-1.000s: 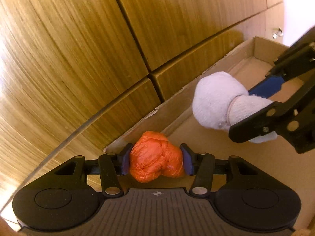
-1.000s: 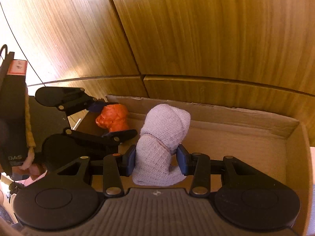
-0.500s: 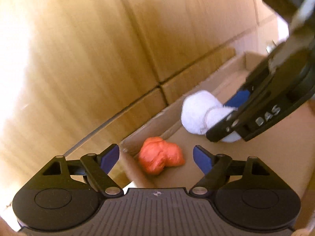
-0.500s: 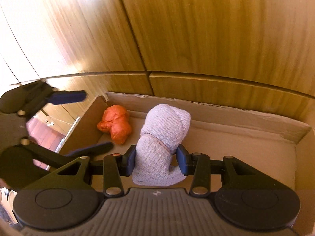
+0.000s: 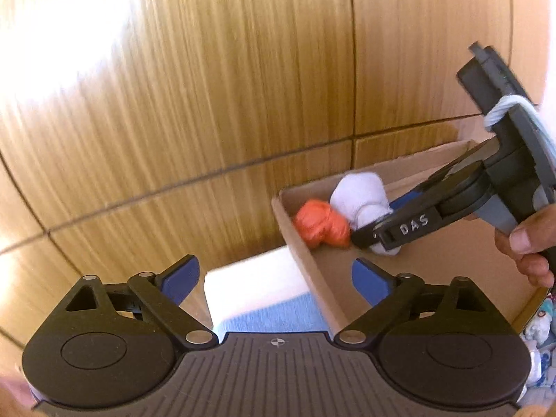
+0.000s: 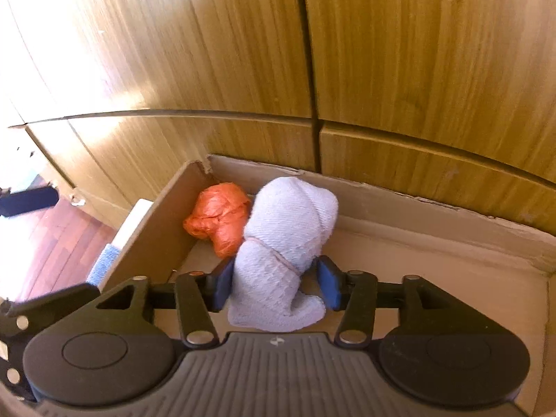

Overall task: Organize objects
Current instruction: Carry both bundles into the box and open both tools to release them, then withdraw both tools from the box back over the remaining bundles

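Note:
An orange crumpled bundle (image 5: 321, 224) lies in the far left corner of a cardboard box (image 5: 305, 264); it also shows in the right wrist view (image 6: 219, 217). A white rolled sock bundle (image 6: 285, 239) rests next to it, touching it. My right gripper (image 6: 276, 283) is inside the box, its blue pads against the sock's lower part. In the left wrist view the right gripper (image 5: 385, 219) holds the sock (image 5: 361, 198). My left gripper (image 5: 274, 278) is open and empty, raised above the box's left wall.
Wooden cabinet doors (image 6: 382, 52) stand right behind the box (image 6: 434, 215). A white and blue cloth (image 5: 260, 295) lies left of the box. Red wood floor (image 6: 52, 236) shows at the far left. A hand (image 5: 528, 246) holds the right gripper's handle.
My left gripper opened, let go of the orange bundle in the box corner, and drew back up and left. My right gripper lowered the sock beside the bundle.

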Tool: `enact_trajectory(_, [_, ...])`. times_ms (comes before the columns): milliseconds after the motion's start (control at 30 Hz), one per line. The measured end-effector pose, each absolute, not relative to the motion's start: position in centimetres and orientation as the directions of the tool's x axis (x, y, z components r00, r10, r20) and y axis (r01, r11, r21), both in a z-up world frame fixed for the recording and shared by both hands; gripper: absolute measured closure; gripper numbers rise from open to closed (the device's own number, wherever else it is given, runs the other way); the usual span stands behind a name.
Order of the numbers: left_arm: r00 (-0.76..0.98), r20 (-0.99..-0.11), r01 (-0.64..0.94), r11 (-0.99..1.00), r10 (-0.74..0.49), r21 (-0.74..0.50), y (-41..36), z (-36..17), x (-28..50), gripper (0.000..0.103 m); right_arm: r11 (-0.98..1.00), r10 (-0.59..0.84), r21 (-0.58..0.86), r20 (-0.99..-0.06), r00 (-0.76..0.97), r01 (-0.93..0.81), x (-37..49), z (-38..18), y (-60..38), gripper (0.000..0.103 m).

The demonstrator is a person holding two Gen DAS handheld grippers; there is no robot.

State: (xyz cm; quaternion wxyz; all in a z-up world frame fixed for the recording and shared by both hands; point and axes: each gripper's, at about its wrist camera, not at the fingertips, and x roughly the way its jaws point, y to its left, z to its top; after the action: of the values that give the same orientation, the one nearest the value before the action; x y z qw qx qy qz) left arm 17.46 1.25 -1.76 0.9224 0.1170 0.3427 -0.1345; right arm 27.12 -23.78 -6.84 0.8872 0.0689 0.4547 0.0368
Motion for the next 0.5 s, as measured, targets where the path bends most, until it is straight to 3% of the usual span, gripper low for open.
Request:
enact_trajectory(133, [0.693,-0.708,0.289,0.952,-0.137,0.098,1.3,-1.9,17.4,0.006,0.989,0.11,0.146,-0.798,0.593,0.013,27.0,-5.9,-23.9,0.037])
enact_trajectory(200, [0.676,-0.724,0.268,0.961,-0.139,0.065,1.4,-1.7,17.5,0.006,0.99,0.103,0.142,-0.792,0.601,0.017,26.7,-5.3,-24.0,0.024])
enact_trajectory(367, [0.634,-0.765,0.203,0.979,-0.118,0.017,1.1,-1.0,17.7,0.005,0.993,0.065,0.11,-0.793,0.606,0.036,24.3,-3.4,-23.6,0.023])
enact_trajectory(500, [0.603,-0.79,0.164,0.986,-0.112,-0.014,0.5,0.2,17.6,0.005,0.992,0.035,0.104,-0.793,0.609,0.078,21.6,-2.2,-24.3,0.017])
